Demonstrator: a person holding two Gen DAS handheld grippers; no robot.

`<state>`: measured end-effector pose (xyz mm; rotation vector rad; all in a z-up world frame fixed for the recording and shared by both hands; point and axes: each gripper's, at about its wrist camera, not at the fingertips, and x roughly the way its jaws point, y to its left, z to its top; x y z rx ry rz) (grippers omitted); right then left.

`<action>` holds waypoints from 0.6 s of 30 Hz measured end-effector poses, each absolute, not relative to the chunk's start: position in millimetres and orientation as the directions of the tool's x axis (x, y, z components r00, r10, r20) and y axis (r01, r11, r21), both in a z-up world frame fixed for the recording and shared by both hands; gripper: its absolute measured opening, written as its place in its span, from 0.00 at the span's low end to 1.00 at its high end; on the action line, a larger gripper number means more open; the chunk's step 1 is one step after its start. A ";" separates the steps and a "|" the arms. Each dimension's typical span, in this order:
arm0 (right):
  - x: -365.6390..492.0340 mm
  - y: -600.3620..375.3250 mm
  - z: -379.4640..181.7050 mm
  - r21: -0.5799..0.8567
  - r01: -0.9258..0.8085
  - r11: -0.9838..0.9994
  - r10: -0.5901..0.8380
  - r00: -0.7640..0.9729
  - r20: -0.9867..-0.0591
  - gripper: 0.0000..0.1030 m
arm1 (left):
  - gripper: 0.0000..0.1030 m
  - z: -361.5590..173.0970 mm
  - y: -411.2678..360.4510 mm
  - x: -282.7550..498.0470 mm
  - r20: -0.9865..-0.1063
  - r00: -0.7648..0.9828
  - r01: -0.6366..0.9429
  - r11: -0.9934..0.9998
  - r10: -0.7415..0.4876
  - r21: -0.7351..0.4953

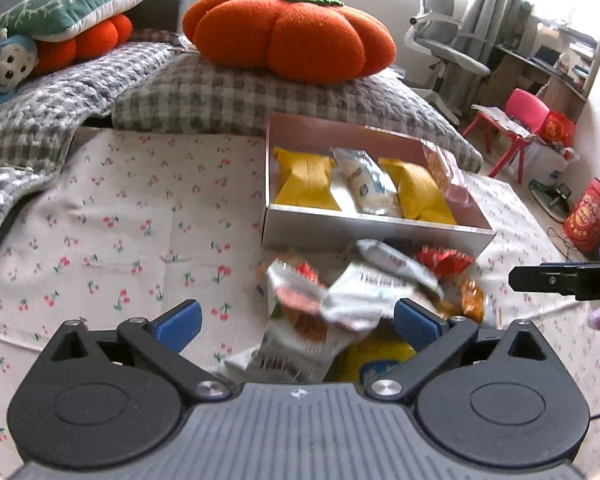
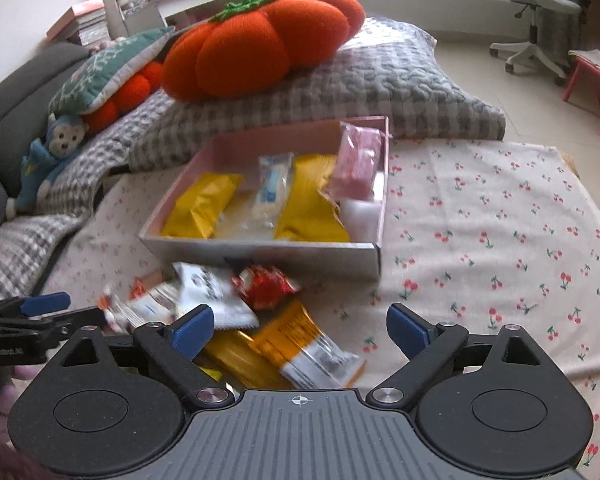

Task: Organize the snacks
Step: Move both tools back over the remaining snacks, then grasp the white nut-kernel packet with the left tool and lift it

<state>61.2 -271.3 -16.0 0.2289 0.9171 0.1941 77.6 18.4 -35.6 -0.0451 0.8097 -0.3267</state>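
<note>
While both grippers' jaws stand wide and empty | snack packets [image 1: 340, 300] are light, crinkly, slippery | you grip the white packet [image 2: 214, 294] mid-body, gently.

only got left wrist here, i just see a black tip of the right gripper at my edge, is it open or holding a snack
Observer: The right gripper is open and holds nothing.
Operator: whats under it
Observer: An orange-gold packet with a white end lies on the cloth below its jaws.
Operator: and in the box corner below the pink pack
Observer: Something white, too blurred to name, lies against the right wall of the box.
</note>
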 end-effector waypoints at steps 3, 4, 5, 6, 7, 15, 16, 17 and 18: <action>55.2 -272.6 -29.6 0.238 -0.106 0.966 0.253 0.602 -0.758 0.92 | 1.00 -44.0 23.0 70.7 -0.677 0.654 0.285 0.939 -0.337 -0.191; 52.4 -272.0 -33.4 0.225 -0.126 0.966 0.254 0.608 -0.753 0.92 | 1.00 -47.9 25.0 67.7 -0.666 0.657 0.294 0.934 -0.352 -0.204; 49.6 -270.7 -38.1 0.204 -0.149 0.967 0.253 0.613 -0.749 0.92 | 1.00 -51.2 25.3 65.4 -0.662 0.657 0.302 0.930 -0.361 -0.208; 47.5 -269.0 -42.0 0.186 -0.167 0.968 0.250 0.616 -0.747 0.92 | 0.99 -54.3 25.7 63.7 -0.660 0.655 0.315 0.927 -0.369 -0.206; 45.5 -267.3 -45.6 0.171 -0.182 0.968 0.248 0.619 -0.746 0.92 | 0.99 -57.3 25.4 62.6 -0.658 0.653 0.328 0.923 -0.376 -0.201; 52.3 -252.9 -67.3 0.165 -0.239 0.957 0.278 0.590 -0.758 0.92 | 0.85 -72.4 21.5 68.8 -0.672 0.615 0.384 0.901 -0.412 -0.201; 53.9 -251.2 -69.5 0.166 -0.243 0.956 0.281 0.584 -0.761 0.92 | 0.84 -73.1 23.1 69.6 -0.670 0.612 0.386 0.898 -0.420 -0.210; 55.2 -249.3 -71.5 0.167 -0.248 0.954 0.284 0.581 -0.763 0.92 | 0.80 -73.5 24.3 70.0 -0.669 0.610 0.387 0.896 -0.425 -0.217; 55.7 -248.3 -73.1 0.171 -0.253 0.952 0.291 0.582 -0.760 0.92 | 0.75 -73.4 25.6 70.6 -0.670 0.607 0.386 0.895 -0.428 -0.223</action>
